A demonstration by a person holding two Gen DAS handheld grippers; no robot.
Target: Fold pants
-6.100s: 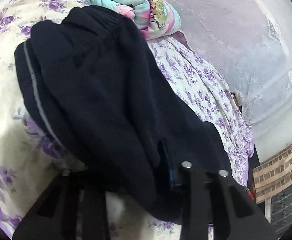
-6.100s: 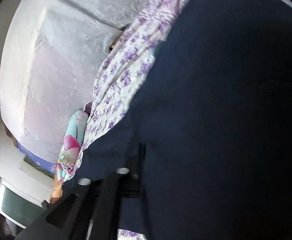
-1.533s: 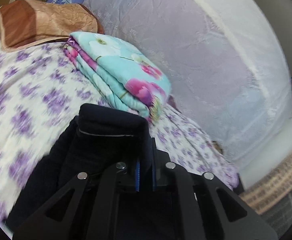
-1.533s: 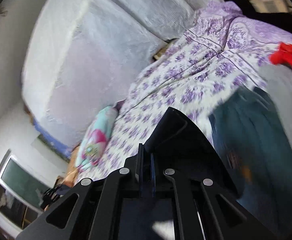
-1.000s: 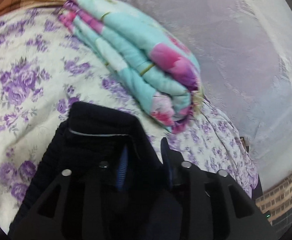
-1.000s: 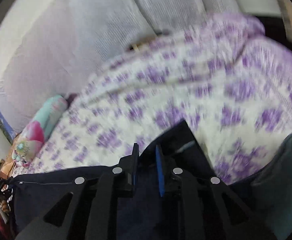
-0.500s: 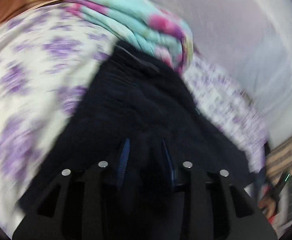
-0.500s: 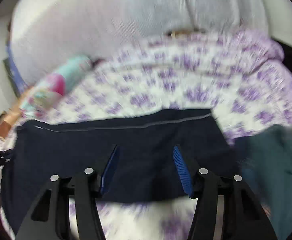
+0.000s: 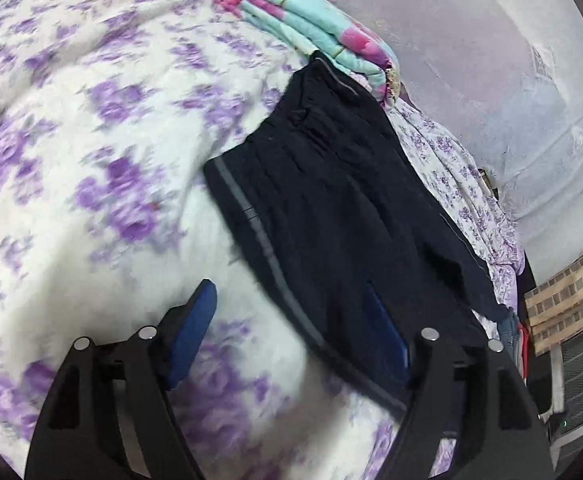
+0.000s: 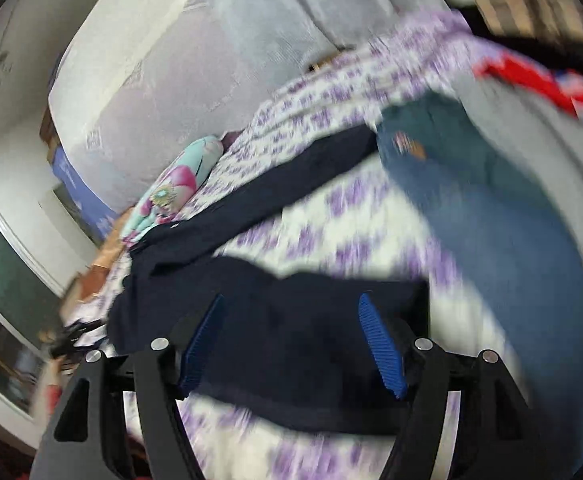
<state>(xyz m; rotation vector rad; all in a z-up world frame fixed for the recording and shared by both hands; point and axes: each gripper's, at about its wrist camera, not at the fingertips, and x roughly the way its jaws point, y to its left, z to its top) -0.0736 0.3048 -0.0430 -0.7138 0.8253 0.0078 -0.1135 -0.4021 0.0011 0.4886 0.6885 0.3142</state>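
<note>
- Your left gripper (image 9: 291,320): jaws opening, wide apart, gripping nothing. The pants (image 9: 331,200) lie on the bedspread (image 9: 71,160), stretching toward 1 o'clock; their edge runs between the jaws.
- Your right gripper (image 10: 295,340): jaws opening, pants beneath, unpinched.

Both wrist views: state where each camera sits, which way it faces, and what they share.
Left wrist: on the left gripper, looking down along its opening fingers at the dark pants on the floral bedsheet; nothing gripped.
Right wrist: on the right gripper, fingers opening over the pants, jeans to the right.
Shared: pants, bedsheet, folded floral quilt.
</note>
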